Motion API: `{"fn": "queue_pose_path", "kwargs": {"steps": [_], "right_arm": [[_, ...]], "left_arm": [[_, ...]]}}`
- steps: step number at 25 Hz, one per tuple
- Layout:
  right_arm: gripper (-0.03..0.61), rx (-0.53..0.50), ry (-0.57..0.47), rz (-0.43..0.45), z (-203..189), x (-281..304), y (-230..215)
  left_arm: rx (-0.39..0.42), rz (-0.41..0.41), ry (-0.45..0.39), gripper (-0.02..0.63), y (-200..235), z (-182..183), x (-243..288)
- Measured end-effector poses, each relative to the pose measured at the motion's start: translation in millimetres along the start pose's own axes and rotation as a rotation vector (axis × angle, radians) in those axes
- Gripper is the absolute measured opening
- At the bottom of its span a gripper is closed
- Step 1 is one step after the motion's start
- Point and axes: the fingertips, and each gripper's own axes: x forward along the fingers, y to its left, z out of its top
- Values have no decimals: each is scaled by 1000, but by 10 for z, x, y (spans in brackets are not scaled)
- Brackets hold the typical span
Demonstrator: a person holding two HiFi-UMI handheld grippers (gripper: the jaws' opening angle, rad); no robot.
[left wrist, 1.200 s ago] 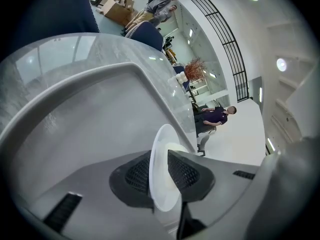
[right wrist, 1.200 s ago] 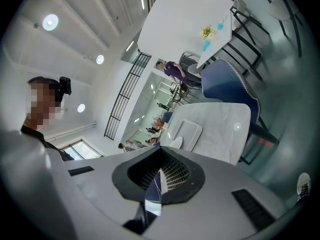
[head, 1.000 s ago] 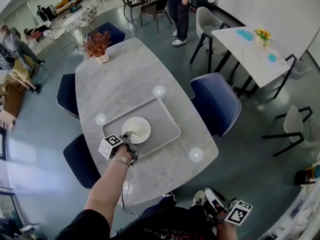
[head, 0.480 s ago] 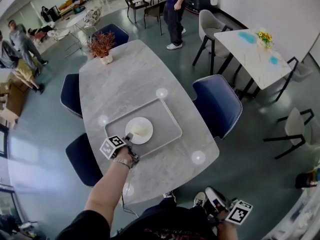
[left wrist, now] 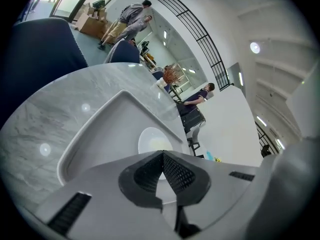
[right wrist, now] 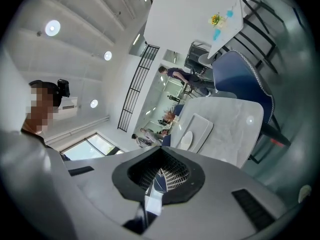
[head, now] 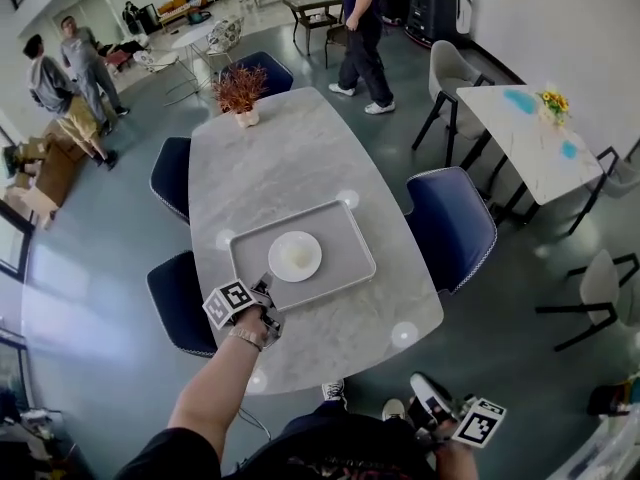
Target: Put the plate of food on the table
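Grey-veined marble oval table (head: pixel 300 158) is carrying a grey rectangular tray (head: pixel 345 243) toward its near end, and the round white plate (head: pixel 282 248) of pale food is sitting in the tray's middle. You are holding your left gripper (head: pixel 265 290) at the tray's near edge; its jaws have just been closing and are pressing together on nothing. Your right gripper (head: pixel 428 400) is hanging off the table, near right, fingers together, empty.

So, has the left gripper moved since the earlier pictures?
Yes. The left gripper has drawn back off the plate to the tray edge; its fingers just closed on nothing.
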Motion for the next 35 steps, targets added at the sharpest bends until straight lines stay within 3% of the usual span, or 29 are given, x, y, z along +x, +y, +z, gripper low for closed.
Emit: {"fn": "queue_pose_path", "kwargs": {"steps": [5,13,16,21,27,30,35], "right_arm": [[11,-20,106,80,83,-122,69],[11,-21,294,207,57,-451,135],[11,-86,366,226,47,-632,67],[11,-34,449,277,-115,-890,73],[11,-35,541,327,-388,-943,181],[11,-85,576,327,-494,-963,213],[11,-57,611,352,-800,-991,337]], "left_arm": [[12,-121,-43,6,-329,-308,-501],[163,-256,-80,6,-866,-1146,-1374],[163,-290,-88,5,-1008,-1578,-1665],[154,-320,-83,6,-1153,-2327,-2063],[129,-295,-68,5,-1167,-2929,-2526],[96,-335,-69,6,-1205,-3158,-2703],[122,-457,-36,6,-1390,-3460,-3007]]}}
